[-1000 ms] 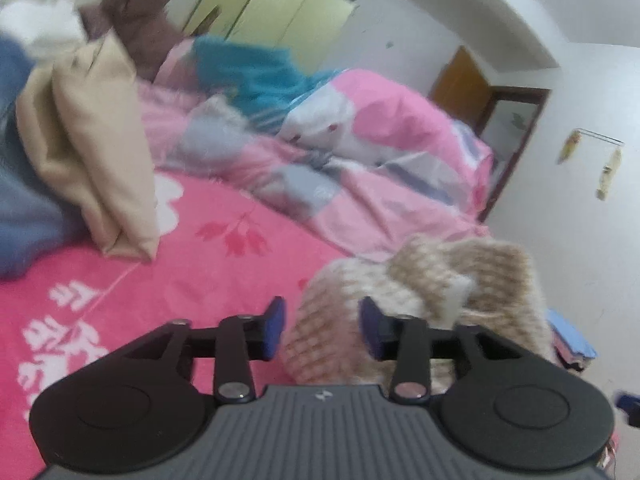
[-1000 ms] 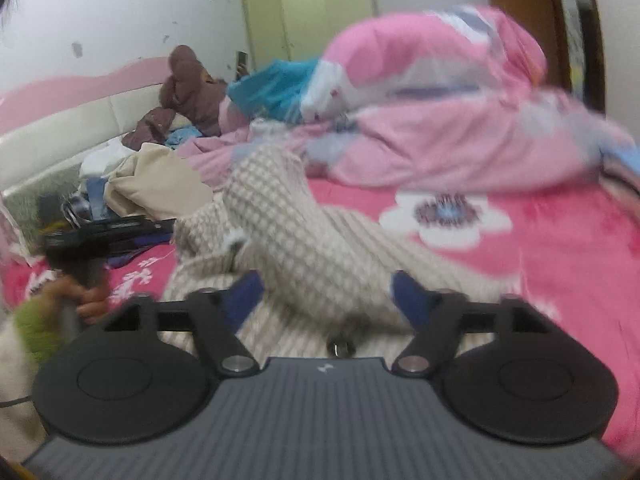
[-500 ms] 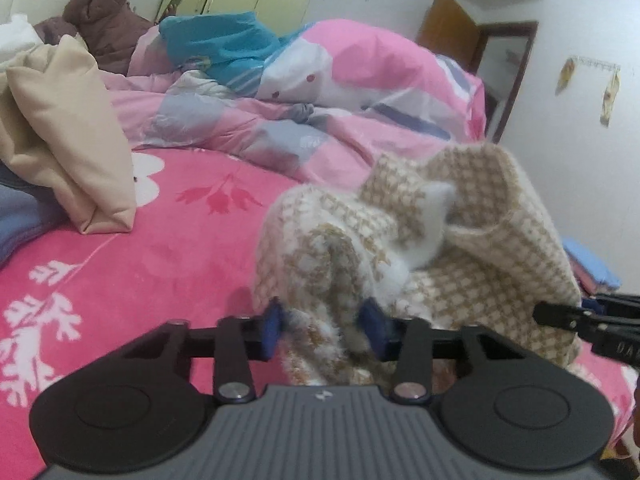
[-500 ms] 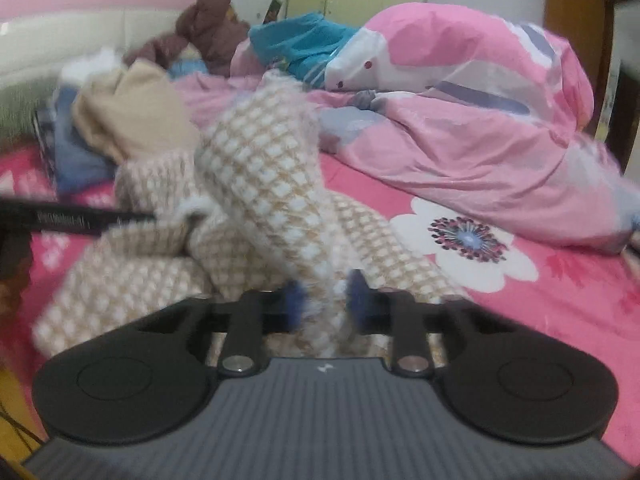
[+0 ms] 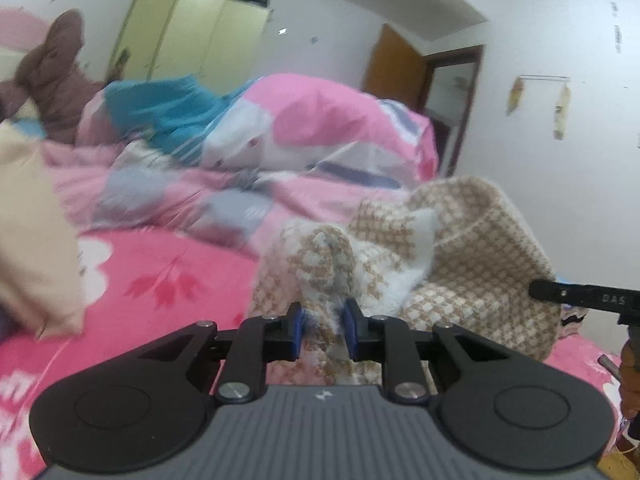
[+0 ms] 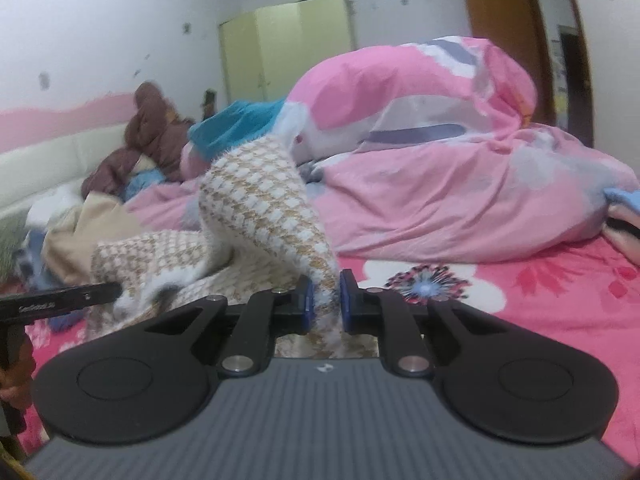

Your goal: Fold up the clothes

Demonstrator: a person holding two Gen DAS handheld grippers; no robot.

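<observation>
A beige and white checked fleece garment (image 5: 472,240) lies bunched on the pink bed sheet (image 5: 168,280). My left gripper (image 5: 323,320) is closing, and its blue pads press a fold of this garment, which rises in a hump ahead. In the right wrist view the same garment (image 6: 260,196) stands up in a tall fold. My right gripper (image 6: 324,300) is closing too, with its pads pinching the foot of that fold. Each view shows the other gripper's black tip at its edge: right tip (image 5: 580,298), left tip (image 6: 64,298).
A rumpled pink patchwork quilt (image 6: 440,160) fills the far side of the bed. A pile of clothes with a beige piece (image 5: 28,232), a brown one (image 5: 52,72) and a teal one (image 5: 160,108) lies at the left. A yellow wardrobe (image 5: 192,36) and a brown door (image 5: 396,72) stand behind.
Both grippers went from open around the checked garment to pinched on it. They have lifted it, so the folds now stand higher above the sheet.
</observation>
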